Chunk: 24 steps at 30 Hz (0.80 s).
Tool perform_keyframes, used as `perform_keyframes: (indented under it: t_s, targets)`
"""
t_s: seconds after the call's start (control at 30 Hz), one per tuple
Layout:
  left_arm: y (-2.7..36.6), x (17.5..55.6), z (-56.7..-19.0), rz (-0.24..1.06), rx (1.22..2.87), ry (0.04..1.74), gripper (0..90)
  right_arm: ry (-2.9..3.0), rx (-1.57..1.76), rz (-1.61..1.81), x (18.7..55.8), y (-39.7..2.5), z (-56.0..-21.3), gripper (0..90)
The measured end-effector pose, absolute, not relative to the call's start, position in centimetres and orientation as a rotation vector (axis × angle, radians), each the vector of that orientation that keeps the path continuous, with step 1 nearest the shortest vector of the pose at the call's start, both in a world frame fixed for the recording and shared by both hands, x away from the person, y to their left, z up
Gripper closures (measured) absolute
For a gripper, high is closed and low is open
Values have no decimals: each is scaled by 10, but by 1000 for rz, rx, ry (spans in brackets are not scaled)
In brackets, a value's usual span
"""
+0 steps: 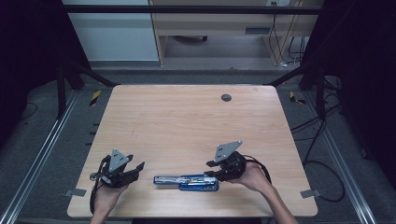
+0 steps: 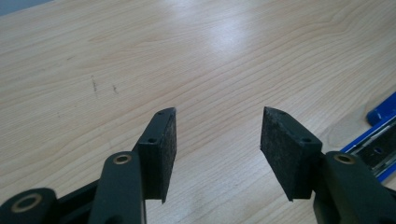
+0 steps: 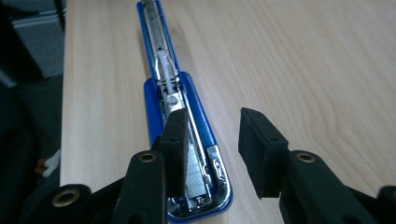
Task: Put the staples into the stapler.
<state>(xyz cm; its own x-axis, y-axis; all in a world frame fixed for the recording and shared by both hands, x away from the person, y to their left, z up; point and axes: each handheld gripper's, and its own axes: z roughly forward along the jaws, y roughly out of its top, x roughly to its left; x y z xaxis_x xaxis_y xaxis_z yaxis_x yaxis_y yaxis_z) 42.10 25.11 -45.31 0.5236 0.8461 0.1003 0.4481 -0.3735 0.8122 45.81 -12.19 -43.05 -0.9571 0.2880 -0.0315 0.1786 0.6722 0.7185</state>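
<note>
A blue stapler (image 1: 187,181) lies swung open flat near the front edge of the wooden table (image 1: 187,126), its metal staple channel facing up. In the right gripper view the stapler (image 3: 201,119) runs away from me, with a strip of staples in its near end. My right gripper (image 1: 208,169) (image 3: 212,114) is open at the stapler's right end; one jaw hangs over the staple channel, the other over bare wood. My left gripper (image 1: 137,169) (image 2: 218,112) is open over the table left of the stapler, nothing between its jaws. The stapler's tip (image 2: 380,135) shows at that view's right edge.
A round grey grommet (image 1: 226,97) sits near the table's far edge. Metal frame rails (image 1: 42,149) run along both sides of the table, and cables (image 1: 322,140) lie on the floor at the right. The table's front edge is close behind both hands.
</note>
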Motion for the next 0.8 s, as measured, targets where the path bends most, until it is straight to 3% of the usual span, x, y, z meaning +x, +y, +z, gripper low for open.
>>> perform_keyframes:
  t_s: [0.43, 0.8]
  targets:
    - [236, 416, -450, 613, 2018, 972, 527, 2540, 661, 1324, 437, -144, -441, 777]
    - [227, 413, -451, 591, 2029, 937, 590, 2488, 709, 1337, 410, -153, -461, 892]
